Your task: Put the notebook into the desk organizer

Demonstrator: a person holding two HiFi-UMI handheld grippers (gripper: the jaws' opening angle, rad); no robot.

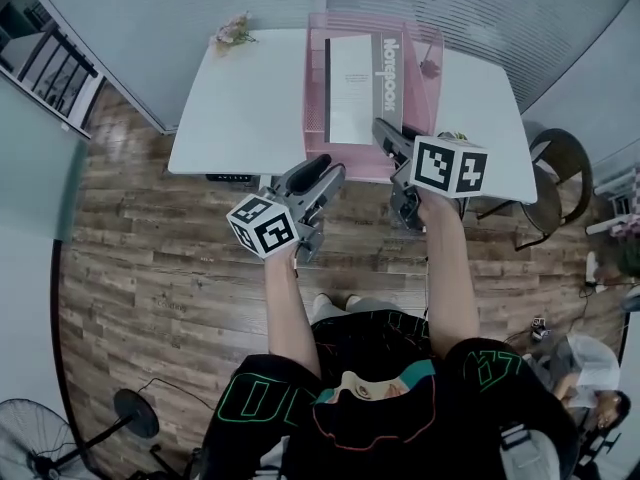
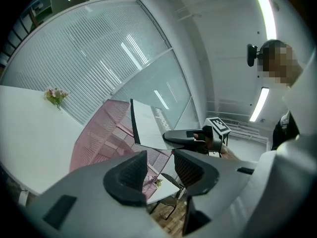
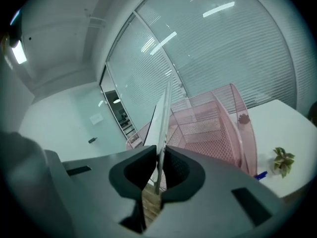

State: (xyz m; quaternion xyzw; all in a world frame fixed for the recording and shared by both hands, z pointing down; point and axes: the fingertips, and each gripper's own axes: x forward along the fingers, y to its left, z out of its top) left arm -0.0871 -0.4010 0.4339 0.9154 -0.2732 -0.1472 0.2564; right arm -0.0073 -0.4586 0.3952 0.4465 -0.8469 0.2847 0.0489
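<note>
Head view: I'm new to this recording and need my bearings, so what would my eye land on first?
A pink wire-mesh desk organizer stands on the white table. The right claw is shut on the edge of a white notebook with a grey spine, holding it over the organizer. The left claw hangs open and empty, nearer the person.

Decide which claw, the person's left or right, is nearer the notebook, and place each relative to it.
Right. The right claw is shut on the near edge of the notebook; the left claw is open and empty, apart from it, on its left and nearer the person.
</note>
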